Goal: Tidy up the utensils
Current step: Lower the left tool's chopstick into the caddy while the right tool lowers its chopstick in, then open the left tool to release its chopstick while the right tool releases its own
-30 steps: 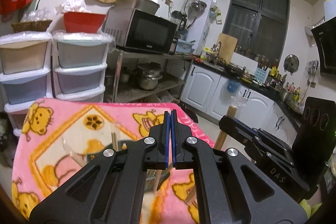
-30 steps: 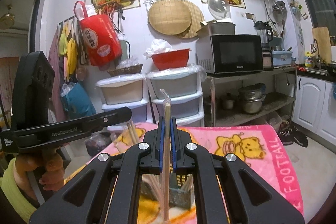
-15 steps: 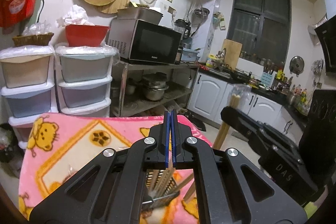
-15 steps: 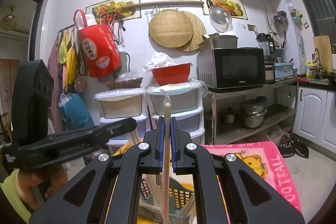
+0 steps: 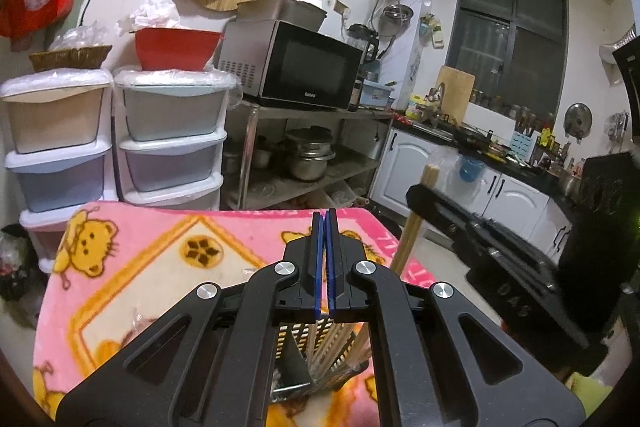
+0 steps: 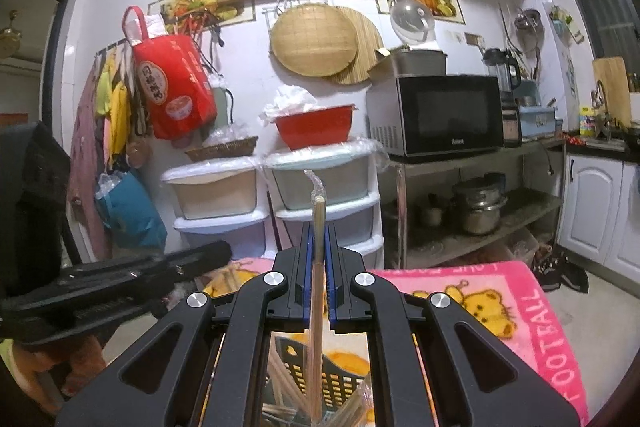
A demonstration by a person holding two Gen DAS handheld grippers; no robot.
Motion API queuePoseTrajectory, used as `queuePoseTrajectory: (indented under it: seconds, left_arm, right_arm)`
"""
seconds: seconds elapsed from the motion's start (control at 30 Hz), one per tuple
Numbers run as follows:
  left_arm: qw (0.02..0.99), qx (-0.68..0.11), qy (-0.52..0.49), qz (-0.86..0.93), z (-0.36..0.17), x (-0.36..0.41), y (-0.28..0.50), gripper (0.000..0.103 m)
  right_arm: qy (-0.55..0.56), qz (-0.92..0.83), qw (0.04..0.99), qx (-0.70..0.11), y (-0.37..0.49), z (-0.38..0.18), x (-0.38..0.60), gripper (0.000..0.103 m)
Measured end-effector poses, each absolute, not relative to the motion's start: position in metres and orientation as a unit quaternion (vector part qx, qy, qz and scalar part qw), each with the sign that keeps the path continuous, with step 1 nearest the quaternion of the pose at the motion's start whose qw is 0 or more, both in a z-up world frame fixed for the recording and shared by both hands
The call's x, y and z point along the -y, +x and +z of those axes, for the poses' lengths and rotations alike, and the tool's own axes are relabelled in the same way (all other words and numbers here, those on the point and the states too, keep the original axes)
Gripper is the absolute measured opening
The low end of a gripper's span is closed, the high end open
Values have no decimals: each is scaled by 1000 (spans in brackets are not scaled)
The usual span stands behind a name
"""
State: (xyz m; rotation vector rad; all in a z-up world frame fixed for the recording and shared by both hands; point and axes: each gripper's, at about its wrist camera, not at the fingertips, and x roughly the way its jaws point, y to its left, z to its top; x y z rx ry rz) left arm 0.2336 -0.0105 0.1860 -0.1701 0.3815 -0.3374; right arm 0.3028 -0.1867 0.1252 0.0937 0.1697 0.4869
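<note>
Cluttered kitchen, bench point(image 5: 132, 291) draped in pink bear-print blanket, perforated utensil holder point(image 6: 340, 371) standing on it as landmark.

Right tongs point(image 6: 319, 267) clamped narrow on one wrapped pair of wooden chopsticks point(image 6: 318, 247), held upright, wrapper tip sticking up past the pads. Lower end hanging just above or just inside the holder; cannot tell which, contact point hidden by tong body.

Left tongs point(image 5: 325, 259) fully closed, pads together, nothing visible between them. Parked directly above the holder point(image 5: 320, 351), right tongs point(image 5: 472, 227) off to the holder's right side in that view with chopsticks point(image 5: 418, 215) slanting down toward it.

Progress estimate: well underway. Several chopstick pairs already standing in the holder, leaning against its walls. One pair in hand, not yet released.

Remaining: lower held pair into holder, release. No loose utensils visible on blanket around the holder, though area below both tongs blocked from view. Probably near the end.
</note>
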Motion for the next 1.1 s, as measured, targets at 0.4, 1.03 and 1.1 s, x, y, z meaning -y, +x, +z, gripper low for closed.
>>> queuePoseTrajectory:
  seconds: [0.4, 1.03, 1.1]
  left_arm:
    - [959, -207, -86, -172, 169, 10, 239, 0]
    - [950, -247, -103, -163, 140, 5, 236, 13]
    - [950, -248, -103, -161, 138, 4, 234, 19]
  right_arm:
    - [45, 224, 967, -114, 316, 93, 183, 6]
    - [55, 221, 961, -155, 301, 76, 198, 39]
    - [53, 221, 961, -158, 298, 75, 200, 40]
